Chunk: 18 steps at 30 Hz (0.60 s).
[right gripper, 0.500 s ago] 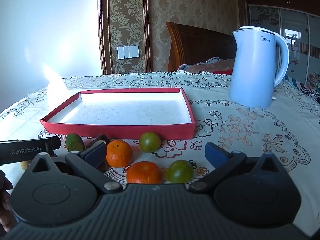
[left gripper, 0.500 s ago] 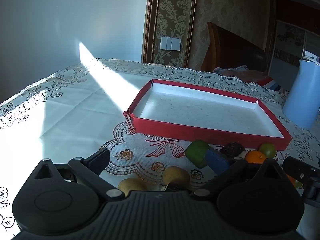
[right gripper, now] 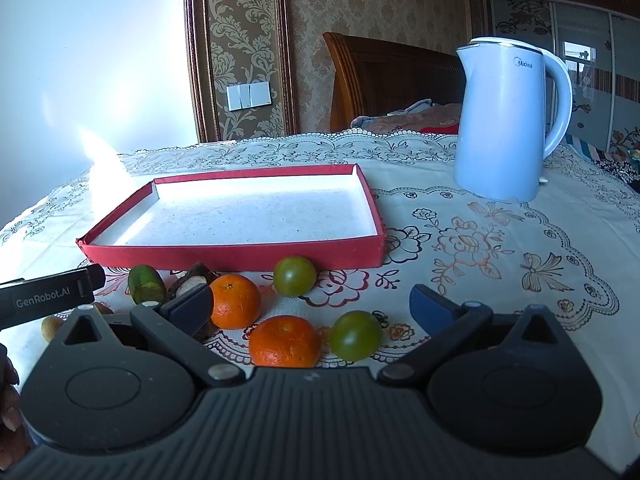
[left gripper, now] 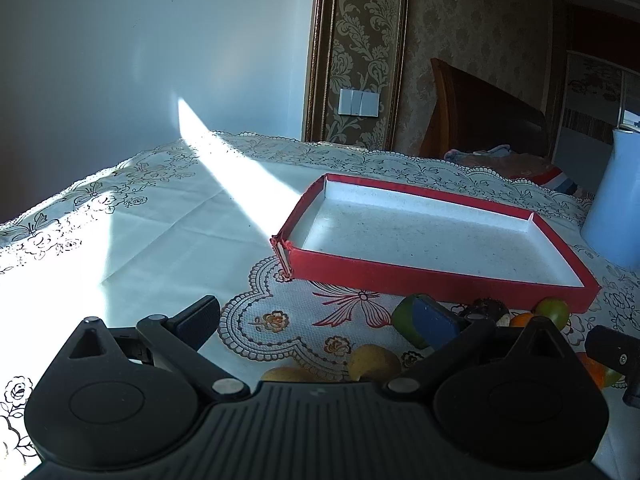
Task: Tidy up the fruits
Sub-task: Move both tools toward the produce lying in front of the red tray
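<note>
fruit still outside the tray

a lace-covered desk (right gripper: 480, 216) in a papered bedroom carries an empty red tray (right gripper: 232, 249). in front of the tray's near wall lie two oranges (right gripper: 235, 301), two green tomatoes (right gripper: 295, 275) and other fruit. since half a second ago the left gripper (left gripper: 316, 322) has edged left and slightly nearer the tray; the right gripper (right gripper: 312, 306) is unchanged. both have jaws fully spread, holding nothing. judged, sorting has not begun.

We see our right gripper (right gripper: 312, 306) spread wide over two oranges (right gripper: 285, 341) before the red tray (right gripper: 240, 254)
</note>
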### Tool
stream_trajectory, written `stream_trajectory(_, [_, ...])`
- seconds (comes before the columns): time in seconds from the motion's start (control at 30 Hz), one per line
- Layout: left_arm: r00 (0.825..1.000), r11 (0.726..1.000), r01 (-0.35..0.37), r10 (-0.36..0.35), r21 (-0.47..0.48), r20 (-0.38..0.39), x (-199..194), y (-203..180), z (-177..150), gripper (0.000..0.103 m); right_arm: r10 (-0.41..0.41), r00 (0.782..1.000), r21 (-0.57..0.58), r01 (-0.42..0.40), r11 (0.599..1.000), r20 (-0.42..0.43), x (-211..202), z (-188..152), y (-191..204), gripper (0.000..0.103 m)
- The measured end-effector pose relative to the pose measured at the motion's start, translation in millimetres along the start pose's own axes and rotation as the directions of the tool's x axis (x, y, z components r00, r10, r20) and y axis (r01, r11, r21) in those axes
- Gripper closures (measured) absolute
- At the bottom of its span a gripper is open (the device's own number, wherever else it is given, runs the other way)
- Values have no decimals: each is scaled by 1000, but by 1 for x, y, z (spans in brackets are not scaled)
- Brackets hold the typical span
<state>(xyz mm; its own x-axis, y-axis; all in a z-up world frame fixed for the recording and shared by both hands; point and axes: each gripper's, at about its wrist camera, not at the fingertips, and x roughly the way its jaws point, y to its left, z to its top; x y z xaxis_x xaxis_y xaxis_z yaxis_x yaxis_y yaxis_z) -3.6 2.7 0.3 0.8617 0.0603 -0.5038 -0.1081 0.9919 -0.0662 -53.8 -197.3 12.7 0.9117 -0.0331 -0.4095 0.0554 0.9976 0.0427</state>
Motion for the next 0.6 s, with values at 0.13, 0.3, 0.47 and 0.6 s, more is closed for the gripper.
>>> stream_trajectory(0.13, [1000,999,16,-16,34,-5,-4,-2,0,0,-2,1000,-2,2,1000,-4,1,0,0,0])
stream_trajectory(0.3, [1000,997,28,-28,67,4,-7,-5,-2,0,-4,1000,-7,4,1000,-6,2,-1,1,0])
stream_trajectory(0.47, [999,997,15,-17,81,27,-6,-5,-3,0,-5,1000,-7,5,1000,-6,1,-1,0,0])
stream_trajectory(0.6, [999,996,10,-14,87,41,-7,-4,-5,0,-7,1000,-10,7,1000,-3,1,-1,1,0])
